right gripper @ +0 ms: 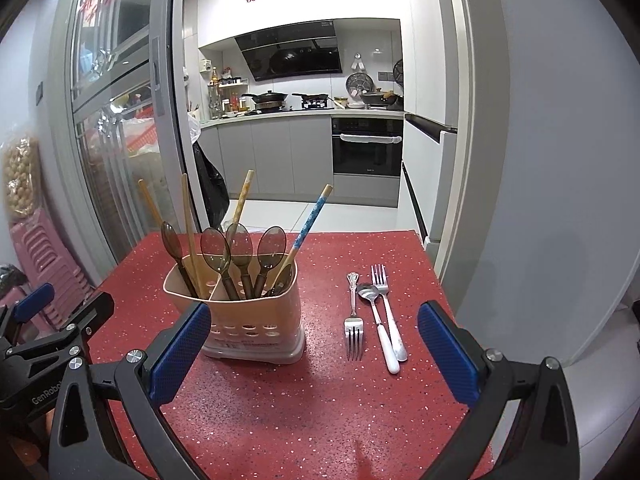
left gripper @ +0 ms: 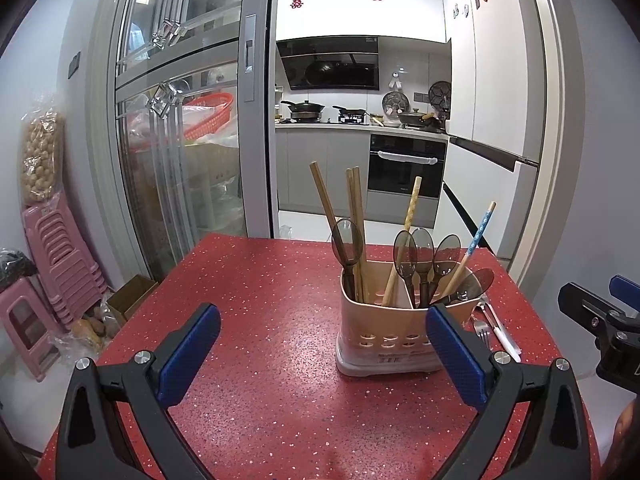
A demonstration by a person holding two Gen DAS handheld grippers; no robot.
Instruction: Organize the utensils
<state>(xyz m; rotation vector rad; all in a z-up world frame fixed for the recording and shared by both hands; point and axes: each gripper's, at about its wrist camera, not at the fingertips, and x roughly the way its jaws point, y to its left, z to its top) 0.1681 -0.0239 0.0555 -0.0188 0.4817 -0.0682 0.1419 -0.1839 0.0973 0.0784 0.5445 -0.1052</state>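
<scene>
A beige two-compartment utensil holder (left gripper: 384, 344) (right gripper: 256, 332) stands on the red speckled table (left gripper: 260, 320) (right gripper: 320, 400). It holds several wooden chopsticks (left gripper: 356, 216), a blue patterned chopstick (right gripper: 310, 220) and several smoky plastic spoons (right gripper: 240, 246). On the table right of it lie a fork (right gripper: 353, 320), a white-handled spoon (right gripper: 378, 322) and a second fork (right gripper: 388, 312). My left gripper (left gripper: 324, 360) is open and empty, just short of the holder. My right gripper (right gripper: 316, 354) is open and empty, between the holder and the cutlery.
Pink stools (left gripper: 52, 264) are stacked on the floor left of the table. A glass sliding door (left gripper: 180, 120) stands behind the table, with the kitchen and oven (left gripper: 406, 168) beyond. The table's right edge (right gripper: 444, 292) is close to the cutlery.
</scene>
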